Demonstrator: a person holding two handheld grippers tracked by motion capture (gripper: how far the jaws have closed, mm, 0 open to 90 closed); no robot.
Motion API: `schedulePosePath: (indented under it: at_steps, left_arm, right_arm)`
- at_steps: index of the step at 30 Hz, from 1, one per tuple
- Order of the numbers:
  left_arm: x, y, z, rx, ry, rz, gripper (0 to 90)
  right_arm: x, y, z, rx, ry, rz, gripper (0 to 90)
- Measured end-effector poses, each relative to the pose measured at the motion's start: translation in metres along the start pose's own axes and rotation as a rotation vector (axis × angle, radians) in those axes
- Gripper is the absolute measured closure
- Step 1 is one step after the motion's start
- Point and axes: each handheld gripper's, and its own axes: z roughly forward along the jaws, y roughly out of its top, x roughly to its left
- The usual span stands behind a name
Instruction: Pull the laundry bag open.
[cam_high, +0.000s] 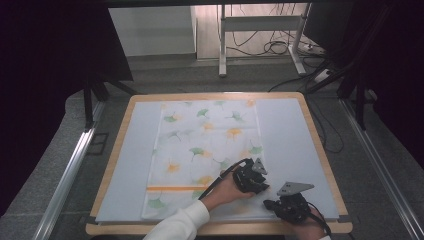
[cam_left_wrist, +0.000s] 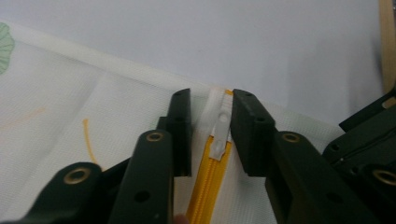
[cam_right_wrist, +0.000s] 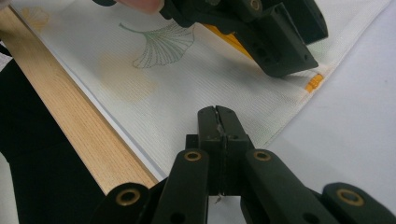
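Observation:
A white cloth cover (cam_high: 205, 145) printed with green and orange leaves lies flat on a pale mat. An orange zipper (cam_left_wrist: 205, 186) runs across its near end. My left gripper (cam_left_wrist: 212, 98) stands open, one jaw on each side of the white zipper pull (cam_left_wrist: 219, 135), at the cover's right edge. In the high view the left gripper (cam_high: 257, 186) sits by the cover's near right corner, with the right gripper (cam_high: 268, 204) just below it. My right gripper (cam_right_wrist: 216, 114) is shut, apparently pinching that corner of the cover (cam_right_wrist: 154, 79). The left gripper (cam_right_wrist: 280, 42) shows beyond it.
The pale mat (cam_high: 290, 135) covers a wooden table (cam_high: 320, 150) whose near edge (cam_right_wrist: 79, 126) runs close beside my right gripper. A white sleeve (cam_high: 180, 225) crosses from the bottom. Cables and table legs (cam_high: 222, 45) stand on the floor behind.

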Motion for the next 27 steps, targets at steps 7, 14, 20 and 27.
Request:
schedulePosePath:
  at_steps: [7, 14, 20, 27]
  left_arm:
    - [-0.0006, 0.0019, -0.0009, 0.015, 0.002, -0.021, 76.7]
    - [-0.0053, 0.0021, -0.0027, 0.017, 0.045, -0.003, 81.3]
    - [-0.0091, 0.0018, -0.0038, 0.005, 0.061, 0.018, 83.9]
    - [-0.0071, 0.0004, -0.0065, 0.012, 0.045, 0.007, 84.2]
  right_arm:
    - [0.0000, 0.0002, 0.0000, 0.002, -0.001, -0.002, 89.4]
    - [-0.0004, 0.0003, 0.0001, 0.001, 0.001, -0.002, 89.4]
    - [-0.0003, 0.0003, -0.0001, 0.003, 0.003, 0.001, 89.4]
    - [-0.0008, 0.0003, -0.0001, 0.002, 0.003, -0.001, 89.4]
